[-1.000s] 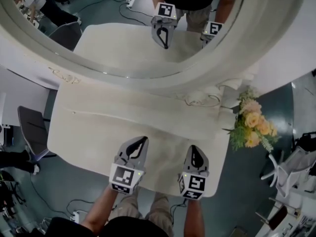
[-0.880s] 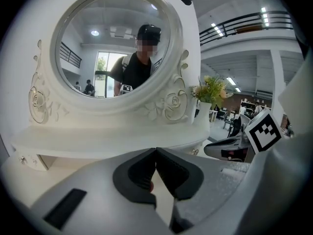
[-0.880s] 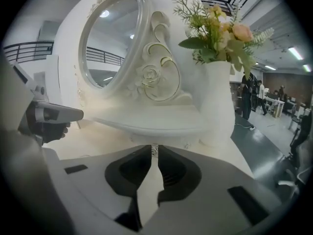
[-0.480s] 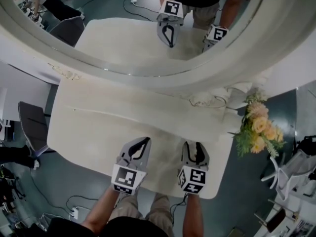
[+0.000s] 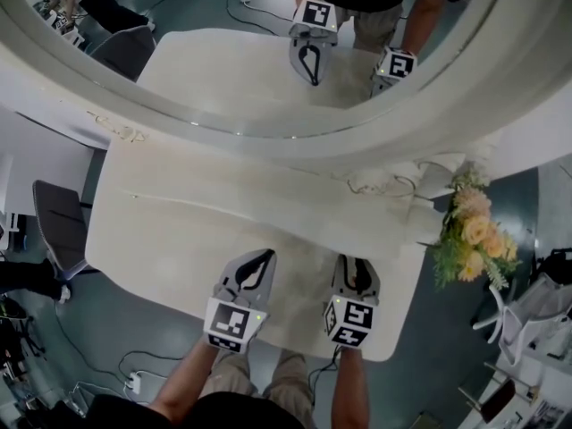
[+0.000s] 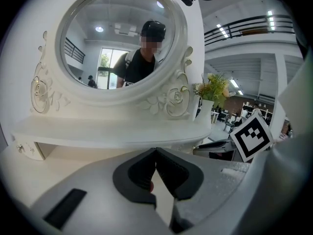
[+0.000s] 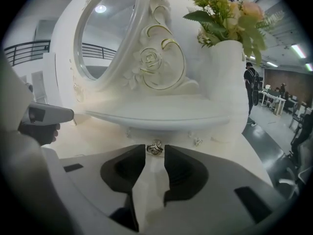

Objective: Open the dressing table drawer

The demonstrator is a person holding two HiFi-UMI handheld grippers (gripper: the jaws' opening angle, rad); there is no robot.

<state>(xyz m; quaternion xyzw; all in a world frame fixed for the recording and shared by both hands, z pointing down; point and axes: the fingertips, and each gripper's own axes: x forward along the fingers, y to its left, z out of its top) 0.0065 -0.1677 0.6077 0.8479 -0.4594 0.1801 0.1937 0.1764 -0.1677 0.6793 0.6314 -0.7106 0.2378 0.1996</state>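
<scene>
Pulling comes next, so check your hold first: your right gripper has just been closing its jaws, and in the right gripper view they appear to pinch the small rose-shaped drawer knob by the very tips, one pad at each side. That is a shallow bite, so I would squeeze a touch firmer and, if you can, slide the tips further over the knob before you draw. Draw straight back along the line of the drawer, which sits closed under the shelf at the foot of the mirror; a pull that drops or swings sideways is likely to slip off so small a knob or jam the drawer in its slot. Your left gripper is clenched on nothing and hovers above the table top, just beside the right one; hold it out of the drawer's path. Mind the vase of flowers standing close at the right of the shelf. The jaws cover most of the drawer front, so its edges do not show. The head view hides drawer and knob under the shelf and the gripper's body. Whether the pads truly press the knob or only flank it is not plain from the one view that shows it
</scene>
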